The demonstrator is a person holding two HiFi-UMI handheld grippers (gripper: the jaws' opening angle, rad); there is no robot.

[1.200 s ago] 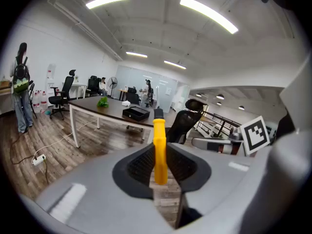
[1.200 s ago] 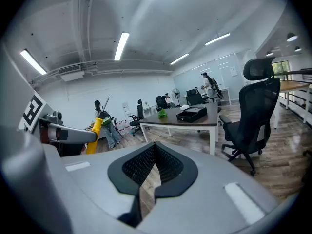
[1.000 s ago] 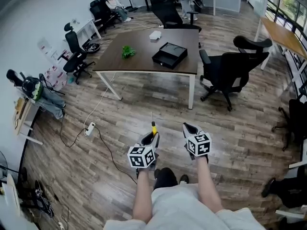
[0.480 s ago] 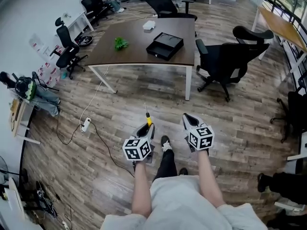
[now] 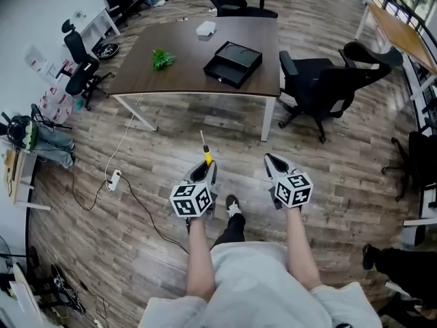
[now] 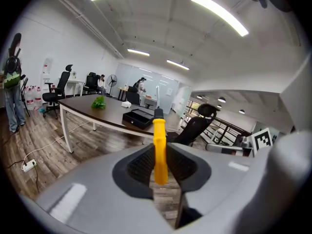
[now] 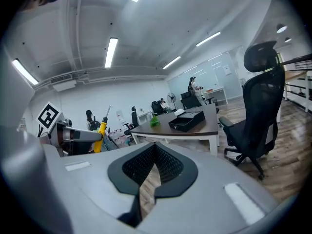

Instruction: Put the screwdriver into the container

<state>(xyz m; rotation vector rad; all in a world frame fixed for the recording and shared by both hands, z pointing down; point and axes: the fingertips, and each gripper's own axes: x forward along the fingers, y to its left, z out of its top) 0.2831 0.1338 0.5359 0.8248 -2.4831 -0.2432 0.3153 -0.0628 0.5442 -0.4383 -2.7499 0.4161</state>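
Observation:
My left gripper point(image 5: 203, 173) is shut on a yellow-handled screwdriver point(image 5: 205, 154), whose handle point(image 6: 159, 149) stands up between the jaws and whose thin shaft points toward the table. My right gripper point(image 5: 275, 164) is level with it at the right, shut with nothing between its jaws point(image 7: 155, 161). The black open container point(image 5: 233, 63) lies on the dark wooden table point(image 5: 184, 77) well ahead of both grippers. It shows small in the left gripper view point(image 6: 138, 117) and in the right gripper view point(image 7: 186, 121). The left gripper with the screwdriver point(image 7: 103, 126) shows at the left of the right gripper view.
A green leafy thing point(image 5: 161, 59) and a white box point(image 5: 205, 28) lie on the table. A black office chair point(image 5: 321, 87) stands right of the table. A power strip point(image 5: 113, 180) with cables lies on the wood floor at the left. More chairs point(image 5: 76, 74) stand along the left wall.
I have walked closer to the table: table and container sit lower and larger in the head view. Both grippers keep their pose, and the screwdriver stays gripped.

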